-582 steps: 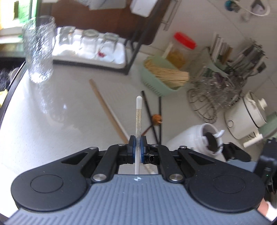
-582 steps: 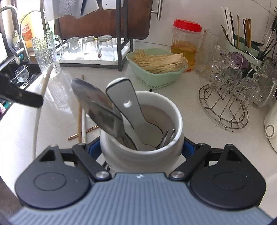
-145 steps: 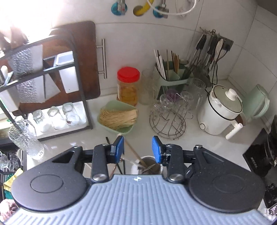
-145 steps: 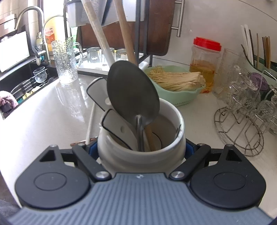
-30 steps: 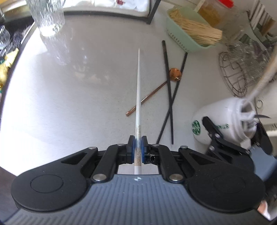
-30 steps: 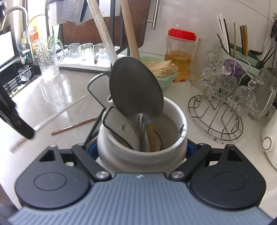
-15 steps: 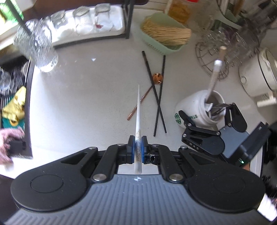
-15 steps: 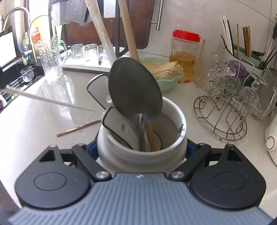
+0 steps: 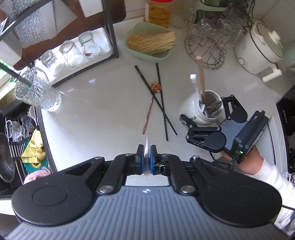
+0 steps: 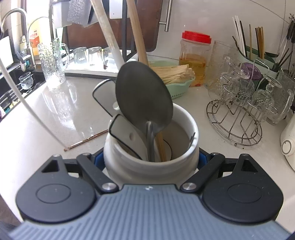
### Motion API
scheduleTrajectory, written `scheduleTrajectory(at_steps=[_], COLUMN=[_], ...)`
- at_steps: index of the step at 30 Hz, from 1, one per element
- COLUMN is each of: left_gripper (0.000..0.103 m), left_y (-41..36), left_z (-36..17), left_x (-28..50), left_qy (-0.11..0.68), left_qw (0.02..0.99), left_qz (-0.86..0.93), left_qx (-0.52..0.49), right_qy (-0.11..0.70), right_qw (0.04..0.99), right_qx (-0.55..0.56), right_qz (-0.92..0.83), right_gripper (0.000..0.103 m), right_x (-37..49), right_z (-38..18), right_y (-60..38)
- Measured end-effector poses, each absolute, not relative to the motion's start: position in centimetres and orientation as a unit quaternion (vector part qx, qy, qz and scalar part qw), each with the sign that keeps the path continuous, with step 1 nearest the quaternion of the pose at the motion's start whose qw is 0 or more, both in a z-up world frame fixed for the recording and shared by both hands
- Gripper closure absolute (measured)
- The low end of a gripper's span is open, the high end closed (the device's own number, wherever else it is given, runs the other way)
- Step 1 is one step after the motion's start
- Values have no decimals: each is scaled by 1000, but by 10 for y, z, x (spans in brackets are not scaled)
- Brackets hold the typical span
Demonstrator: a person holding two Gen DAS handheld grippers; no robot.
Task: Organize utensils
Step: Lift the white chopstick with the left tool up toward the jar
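Left gripper (image 9: 145,157) points down, clamping white chopstick (image 9: 147,145).

This is a home kitchen. A pale, glossy stone desk (image 9: 88,103) curves along a white tiled wall (image 10: 221,16). Left of the right claw (image 10: 151,158) a chrome gooseneck tap (image 10: 12,20) stands over a dark sink (image 9: 11,147) holding glassware and forks. Ahead of that claw a black metal rack (image 9: 108,37) shelters upturned clear glass tumblers (image 9: 71,53), with a brown wooden cutting board (image 10: 147,24) behind it. A mint-green plastic basket of dried noodles (image 9: 151,42), a red-lidded clear jar (image 10: 195,55), a wire stand of cut-glass cups (image 10: 237,118), a green chopstick drainer (image 10: 258,55) and a white electric cooker (image 9: 260,46) lie beyond and to its right.
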State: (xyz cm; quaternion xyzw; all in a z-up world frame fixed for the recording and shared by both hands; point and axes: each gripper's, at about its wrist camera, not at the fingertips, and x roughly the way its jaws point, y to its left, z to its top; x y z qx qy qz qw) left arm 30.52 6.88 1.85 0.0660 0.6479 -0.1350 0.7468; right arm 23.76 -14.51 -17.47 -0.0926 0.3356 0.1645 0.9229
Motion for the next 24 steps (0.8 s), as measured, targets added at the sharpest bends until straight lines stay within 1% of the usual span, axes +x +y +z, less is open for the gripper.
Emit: scheduleTrajectory(at_steps=[7,21,24], left_gripper=[96,96,96], left_y=[54,19,7], left_z=[43,135,152], left_x=[302,304,303], left_qy=[651,632,619], left_qw=[738,745,751], left_qz=[-158,-187,-192], left_qx=[84,102,125], right_qy=[334,327,326], right_qw=[923,921,921], right_qx=[-94,-99,-100], right_qz=[168,185,188], right_gripper=[11,11,11], right_x=[237,237,237], right_z=[-174,-174,-175], right_y=[-146,-148,-148])
